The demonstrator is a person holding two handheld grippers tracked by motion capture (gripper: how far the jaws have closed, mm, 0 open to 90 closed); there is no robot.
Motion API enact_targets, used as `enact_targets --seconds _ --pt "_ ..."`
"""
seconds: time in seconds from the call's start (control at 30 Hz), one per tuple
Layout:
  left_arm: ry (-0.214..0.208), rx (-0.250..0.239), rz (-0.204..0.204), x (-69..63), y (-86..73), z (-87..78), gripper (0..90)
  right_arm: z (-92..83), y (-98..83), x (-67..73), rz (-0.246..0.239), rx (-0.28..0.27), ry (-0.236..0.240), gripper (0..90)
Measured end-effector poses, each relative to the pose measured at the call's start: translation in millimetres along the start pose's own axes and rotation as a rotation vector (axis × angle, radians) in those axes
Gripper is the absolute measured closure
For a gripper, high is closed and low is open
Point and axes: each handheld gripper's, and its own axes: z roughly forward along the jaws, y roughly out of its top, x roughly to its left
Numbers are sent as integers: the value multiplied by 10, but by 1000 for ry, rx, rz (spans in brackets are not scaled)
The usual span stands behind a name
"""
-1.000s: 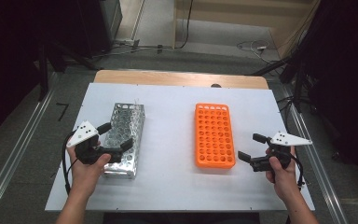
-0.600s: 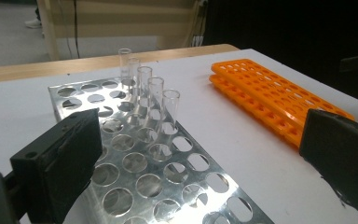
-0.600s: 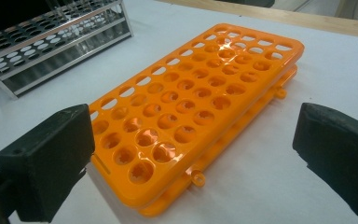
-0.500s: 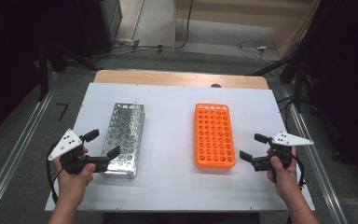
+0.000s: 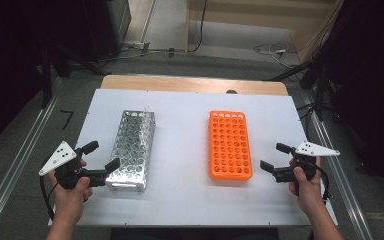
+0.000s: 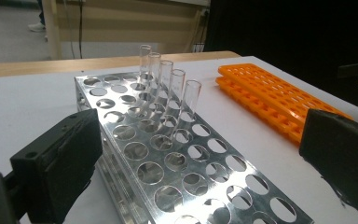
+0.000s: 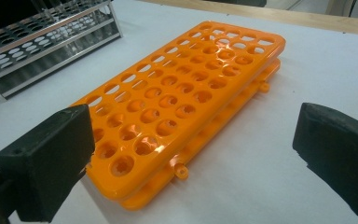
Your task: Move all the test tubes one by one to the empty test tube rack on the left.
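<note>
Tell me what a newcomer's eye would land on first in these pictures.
The bright orange test tube rack lies flat on the white table, right of centre. Left of it stands the shiny metal test tube rack, with a row of five empty glass test tubes at its far end. The open left gripper and right gripper flank the racks.

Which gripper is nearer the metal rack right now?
Left. The left gripper sits at the metal rack's near left corner; the right gripper is beyond the orange rack.
</note>
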Motion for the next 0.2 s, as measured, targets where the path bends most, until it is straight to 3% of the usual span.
enact_targets --seconds 0.2 --pt "-3 7 5 -17 7 15 0 9 3 8 -2 3 1 0"
